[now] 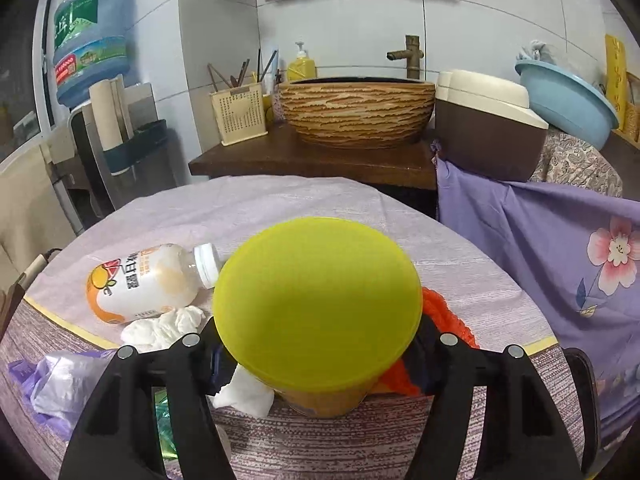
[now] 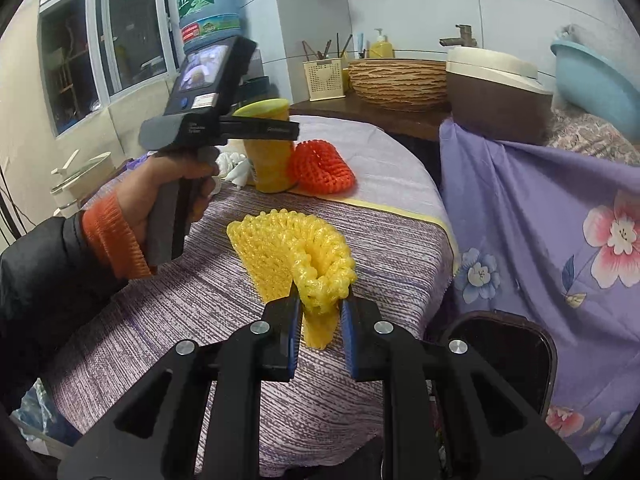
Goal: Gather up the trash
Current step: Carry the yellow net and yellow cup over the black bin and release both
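A round desk under a striped purple cloth stands before a tiled wall with a wooden counter and a ribbed basin. The yellow-lidded can stands upright on the desk, and the left gripper has its jaws either side of it, the pads at its wall; whether they press it cannot be told. Left of the can lie a tipped drink bottle and crumpled tissue; an orange foam net lies just right of it. Nearer than the can, the right gripper has its jaws clamped on a yellow foam net.
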Motion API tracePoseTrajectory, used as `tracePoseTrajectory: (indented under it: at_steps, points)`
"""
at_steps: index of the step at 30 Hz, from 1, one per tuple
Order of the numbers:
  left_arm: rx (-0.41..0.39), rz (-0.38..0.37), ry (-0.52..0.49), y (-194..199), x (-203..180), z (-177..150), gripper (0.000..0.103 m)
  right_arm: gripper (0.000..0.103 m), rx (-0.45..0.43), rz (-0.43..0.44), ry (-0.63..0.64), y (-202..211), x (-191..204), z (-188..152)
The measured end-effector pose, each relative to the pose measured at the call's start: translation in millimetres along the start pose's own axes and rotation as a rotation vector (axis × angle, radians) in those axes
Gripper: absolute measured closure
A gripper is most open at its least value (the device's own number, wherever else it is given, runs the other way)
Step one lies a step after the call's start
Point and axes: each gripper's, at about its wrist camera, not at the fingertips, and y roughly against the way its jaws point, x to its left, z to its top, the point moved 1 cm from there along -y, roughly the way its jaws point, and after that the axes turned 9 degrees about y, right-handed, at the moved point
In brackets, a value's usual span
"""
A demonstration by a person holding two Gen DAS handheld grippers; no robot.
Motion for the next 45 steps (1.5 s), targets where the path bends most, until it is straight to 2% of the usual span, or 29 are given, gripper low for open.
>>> tracePoseTrajectory:
  at_steps: [6, 15, 22, 28, 32, 39, 45]
  points:
    - [-0.073, 0.002, 0.002, 43, 9, -7, 0.038, 0.085, -0.026, -0.002, -0.031, 9, -6, -7]
    - [-0.112, -0.025, 0.038, 118, 28, -36, 0.038, 0.085, -0.05, 0.023, -0.079, 20, -7, -24]
    - [-0.154, -0.069, 0.043, 169, 23, -62, 0.038, 0.085, -0.075, 0.013, -0.097, 35, -7, -39]
    - [-0.163, -0.132, 0.012, 195, -5, -86, 0.038, 0.085, -0.079, -0.027, -0.136, 48, -16, -58]
    - [-0.153, -0.202, -0.014, 202, -35, -96, 0.038, 0.085, -0.082, -0.071, -0.171, 63, -32, -74]
    - [-0.124, -0.302, -0.052, 196, -83, -110, 0.038, 0.085, -0.079, -0.186, -0.243, 93, -65, -106]
    - [-0.07, -0.38, -0.075, 184, -120, -125, 0.038, 0.085, -0.029, -0.307, -0.313, 102, -101, -141]
